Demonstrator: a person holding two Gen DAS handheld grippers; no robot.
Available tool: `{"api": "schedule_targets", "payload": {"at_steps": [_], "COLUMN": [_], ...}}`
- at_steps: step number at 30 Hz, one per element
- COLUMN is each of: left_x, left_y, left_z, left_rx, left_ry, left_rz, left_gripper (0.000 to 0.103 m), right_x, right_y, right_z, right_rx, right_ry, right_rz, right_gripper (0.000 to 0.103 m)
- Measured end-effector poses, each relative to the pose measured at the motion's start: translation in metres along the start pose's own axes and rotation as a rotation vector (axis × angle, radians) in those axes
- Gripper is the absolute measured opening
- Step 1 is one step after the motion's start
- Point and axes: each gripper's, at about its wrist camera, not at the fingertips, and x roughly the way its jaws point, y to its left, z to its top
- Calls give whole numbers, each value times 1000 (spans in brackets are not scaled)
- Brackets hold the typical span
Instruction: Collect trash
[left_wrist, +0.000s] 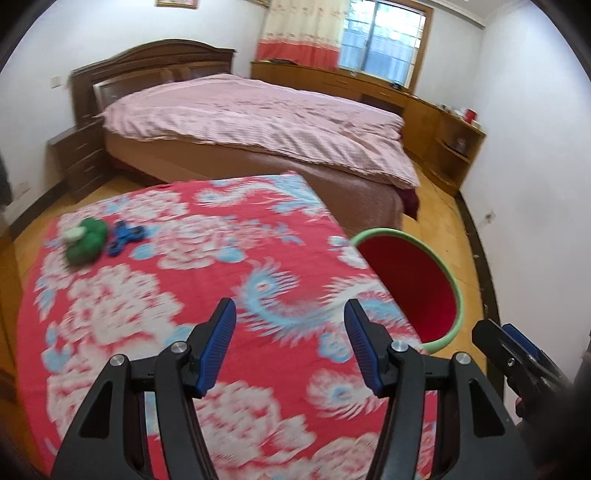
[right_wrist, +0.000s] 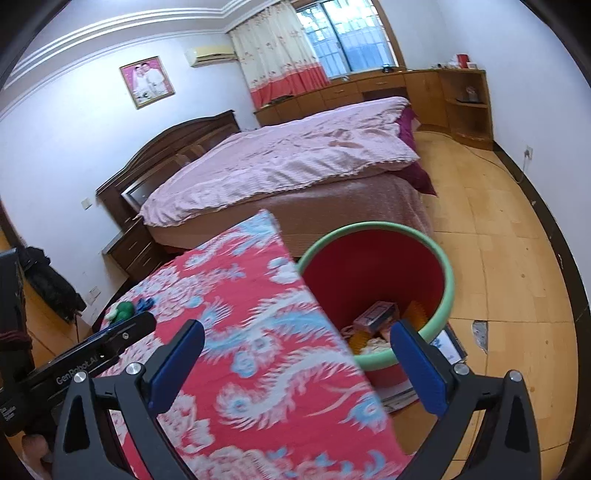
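Observation:
A red bin with a green rim (right_wrist: 448, 280) (left_wrist: 456, 291) stands on the floor by the table's right edge. A pink box (right_wrist: 376, 314), orange spiky pieces (right_wrist: 417, 312) and other scraps lie inside it. On the table's far left lie a green and white toy (left_wrist: 85, 240) (right_wrist: 122, 312) and a blue fidget spinner (left_wrist: 123, 238). My left gripper (left_wrist: 290, 338) hangs open over the red patterned cloth (left_wrist: 207, 280), with nothing between its fingers. My right gripper (right_wrist: 297, 363) stands wide open and empty above the table's right edge, near the bin.
A bed with a pink quilt (left_wrist: 258, 118) stands behind the table. Dark bedside drawers (left_wrist: 79, 158) sit at its left, and wooden cabinets (right_wrist: 465, 103) line the far wall under the window. Wooden floor (right_wrist: 498, 240) lies to the bin's right, with a flat picture board (right_wrist: 448, 345) beneath it.

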Motion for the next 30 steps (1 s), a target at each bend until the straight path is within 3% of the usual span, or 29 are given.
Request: {"api": "schedule_targets", "payload": {"at_steps": [11,22,30], "left_x": [-56,-81,-83], "left_y": [64,88,94], "left_z": [-30,-60,-67], "left_rx": [-113,-145,-154], "left_ry": [-81,-108,-125], "left_rz": [135,155,165], "left_gripper": [61,61,61], "right_x": [-20,-40,-39], "right_y": [70,90,93], "right_z": [-28,-55,-60], "right_rx": [-133,-174,-175], "right_ry": [-23,-74,-53], "right_rz": [57,32,35], "right_gripper": [103,103,103]}}
